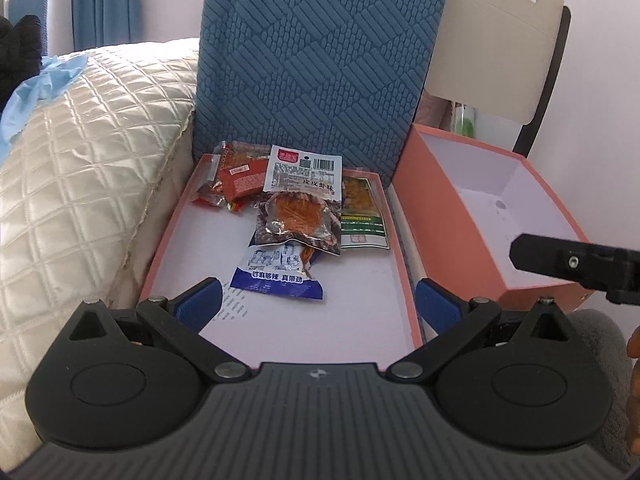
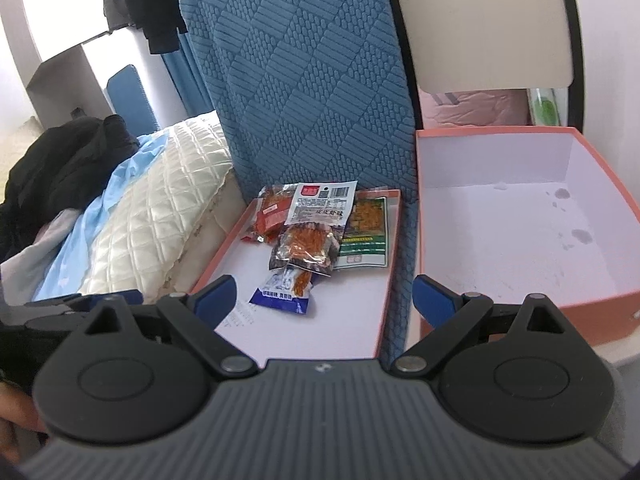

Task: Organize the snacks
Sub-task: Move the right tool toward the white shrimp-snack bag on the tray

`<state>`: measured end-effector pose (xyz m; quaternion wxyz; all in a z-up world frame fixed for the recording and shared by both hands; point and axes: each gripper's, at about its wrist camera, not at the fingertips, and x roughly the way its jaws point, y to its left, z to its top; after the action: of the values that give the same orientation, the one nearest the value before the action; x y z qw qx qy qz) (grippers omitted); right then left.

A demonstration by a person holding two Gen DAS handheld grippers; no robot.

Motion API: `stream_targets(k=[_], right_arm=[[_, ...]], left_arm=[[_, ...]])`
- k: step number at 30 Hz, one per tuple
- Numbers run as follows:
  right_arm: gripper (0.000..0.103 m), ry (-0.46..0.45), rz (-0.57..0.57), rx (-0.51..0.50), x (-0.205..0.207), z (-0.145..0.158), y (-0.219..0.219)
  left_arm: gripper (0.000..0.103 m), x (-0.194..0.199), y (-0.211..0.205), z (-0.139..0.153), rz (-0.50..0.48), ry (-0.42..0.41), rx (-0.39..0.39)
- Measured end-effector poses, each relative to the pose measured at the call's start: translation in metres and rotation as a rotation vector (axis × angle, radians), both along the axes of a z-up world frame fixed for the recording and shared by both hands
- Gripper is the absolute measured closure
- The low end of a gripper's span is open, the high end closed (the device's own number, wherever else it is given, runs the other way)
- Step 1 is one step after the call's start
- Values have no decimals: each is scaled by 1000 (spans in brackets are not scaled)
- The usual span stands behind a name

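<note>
Left gripper (image 1: 318,300): jaws spread wide, holding nothing, above the lid's near end.
Right gripper (image 2: 324,300): jaws spread wide, holding nothing.
Shallow pink lid (image 1: 360,292): blue-white packet (image 1: 280,276) nearest; behind it the clear-window packet (image 1: 304,200), green-yellow packet (image 1: 362,212), red packets (image 1: 236,180).
Deep pink box (image 2: 520,248): right of lid, bare stained floor.

blue textured cushion (image 1: 308,60) upright beside quilted cream bedding (image 1: 92,152), white chair (image 1: 496,36) behind.
</note>
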<state>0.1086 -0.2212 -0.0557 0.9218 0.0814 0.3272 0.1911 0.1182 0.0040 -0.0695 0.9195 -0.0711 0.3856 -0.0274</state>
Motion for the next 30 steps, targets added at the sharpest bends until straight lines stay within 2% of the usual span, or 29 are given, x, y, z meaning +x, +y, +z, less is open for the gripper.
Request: stream_targets(k=[10, 22, 30], right_arm=[[7, 3, 47, 0, 45, -5, 18], [7, 32, 114, 29, 108, -21, 56], [7, 75, 134, 44, 163, -43, 81]], left_arm=[[0, 41, 11, -24, 6, 45, -20], [0, 105, 28, -70, 23, 126, -98], [0, 146, 34, -97, 35, 171, -147]])
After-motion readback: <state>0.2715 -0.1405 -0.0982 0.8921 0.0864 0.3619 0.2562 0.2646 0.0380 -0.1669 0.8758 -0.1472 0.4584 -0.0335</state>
